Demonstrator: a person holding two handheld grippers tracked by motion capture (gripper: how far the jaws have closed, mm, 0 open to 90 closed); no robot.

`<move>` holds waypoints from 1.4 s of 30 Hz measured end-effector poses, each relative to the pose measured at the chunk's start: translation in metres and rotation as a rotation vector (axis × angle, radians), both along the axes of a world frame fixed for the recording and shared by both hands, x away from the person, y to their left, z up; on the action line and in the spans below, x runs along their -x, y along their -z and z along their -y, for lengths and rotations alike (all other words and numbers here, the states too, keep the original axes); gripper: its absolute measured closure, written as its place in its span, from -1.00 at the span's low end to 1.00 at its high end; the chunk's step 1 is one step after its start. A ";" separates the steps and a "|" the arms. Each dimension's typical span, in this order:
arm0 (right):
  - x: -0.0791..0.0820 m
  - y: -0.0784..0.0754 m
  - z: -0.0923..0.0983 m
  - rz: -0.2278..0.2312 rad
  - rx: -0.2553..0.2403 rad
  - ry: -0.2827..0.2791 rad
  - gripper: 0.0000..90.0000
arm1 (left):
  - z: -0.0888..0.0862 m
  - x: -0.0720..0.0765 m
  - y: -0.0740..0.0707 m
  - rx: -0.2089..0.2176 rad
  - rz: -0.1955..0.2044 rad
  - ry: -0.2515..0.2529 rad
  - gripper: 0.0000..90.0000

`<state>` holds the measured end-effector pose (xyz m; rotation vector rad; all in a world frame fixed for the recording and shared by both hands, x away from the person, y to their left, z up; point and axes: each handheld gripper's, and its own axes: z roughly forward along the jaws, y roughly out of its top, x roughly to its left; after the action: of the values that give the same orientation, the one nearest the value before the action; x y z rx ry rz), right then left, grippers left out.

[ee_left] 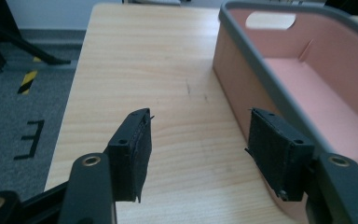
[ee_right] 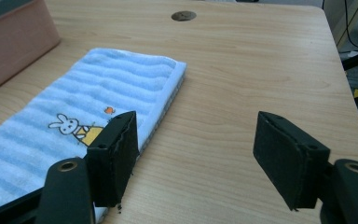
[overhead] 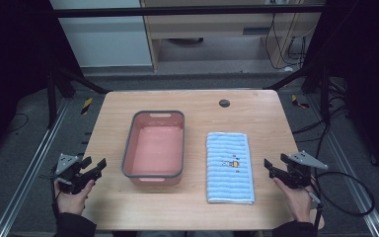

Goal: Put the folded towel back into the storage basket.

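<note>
The person is holding both grippers at the near corners of the worktop (overhead: 197, 101), each one clear of everything. The left gripper (overhead: 98, 165) is sitting just left of the pink bin (overhead: 154, 147), its fingers (ee_left: 133, 149) released and spread with nothing between them. The right gripper (overhead: 268, 167) is sitting just right of the towel (overhead: 229, 168), fingers (ee_right: 116, 154) likewise released and empty. The folded blue towel, rabbit print up, is lying flat beside the bin, apart from it. This looks like the opening step, with no grasp made yet. The next move likely calls for the right gripper to be sliding in low at the towel's near edge, pinching the folded layers together so they lift as one.
</note>
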<state>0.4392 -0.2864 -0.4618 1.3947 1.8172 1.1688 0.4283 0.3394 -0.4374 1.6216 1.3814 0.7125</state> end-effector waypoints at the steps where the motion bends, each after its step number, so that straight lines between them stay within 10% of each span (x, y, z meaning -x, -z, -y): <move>1: 0.000 -0.002 0.000 0.002 -0.003 -0.002 -0.33 | 0.003 0.003 -0.005 0.003 0.015 0.012 -0.13; 17: 0.002 -0.026 -0.008 0.021 -0.026 -0.071 -0.29 | 0.048 0.021 -0.042 -0.013 0.116 0.131 -0.25; 42: -0.012 -0.063 -0.015 0.079 -0.006 -0.105 -0.27 | 0.120 0.020 -0.061 -0.037 0.143 0.269 -0.33</move>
<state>0.4508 -0.2710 -0.3993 1.2512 1.8522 1.2652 0.4085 0.2197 -0.3767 1.7099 1.0295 0.6815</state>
